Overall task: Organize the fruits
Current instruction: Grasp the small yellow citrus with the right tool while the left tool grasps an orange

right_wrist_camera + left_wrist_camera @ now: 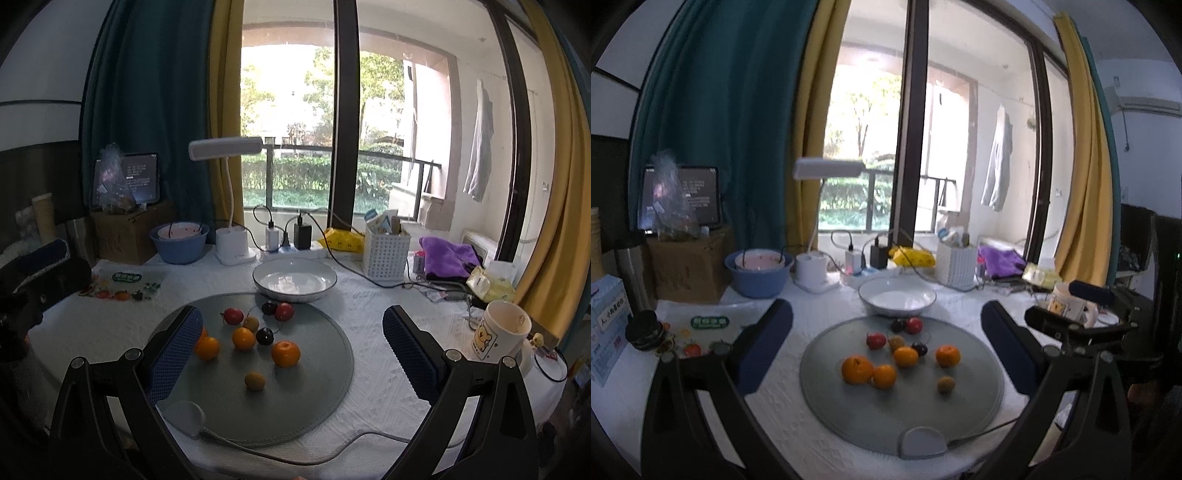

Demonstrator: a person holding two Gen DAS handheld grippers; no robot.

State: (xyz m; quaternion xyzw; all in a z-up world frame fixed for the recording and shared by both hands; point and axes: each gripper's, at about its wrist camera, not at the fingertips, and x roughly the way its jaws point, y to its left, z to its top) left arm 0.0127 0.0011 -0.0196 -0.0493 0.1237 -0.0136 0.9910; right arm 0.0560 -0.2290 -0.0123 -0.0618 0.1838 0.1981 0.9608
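Both tools [886,332] [291,339] wide open, level above the fruit-strewn mat [317,398].

White desk lamp [225,147], blue basin [180,243], mug [498,332]

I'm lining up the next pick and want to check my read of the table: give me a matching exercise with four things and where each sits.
Things:
1. oranges
2. white bowl
3. mug
4. blue basin

Places:
A. back left of the table, beside the lamp base
B. far right edge of the table
C. just behind the grey mat, with no fruit in it
D. on the grey mat, among smaller red and dark fruits

Pairs: 1-D, 2-C, 3-B, 4-A
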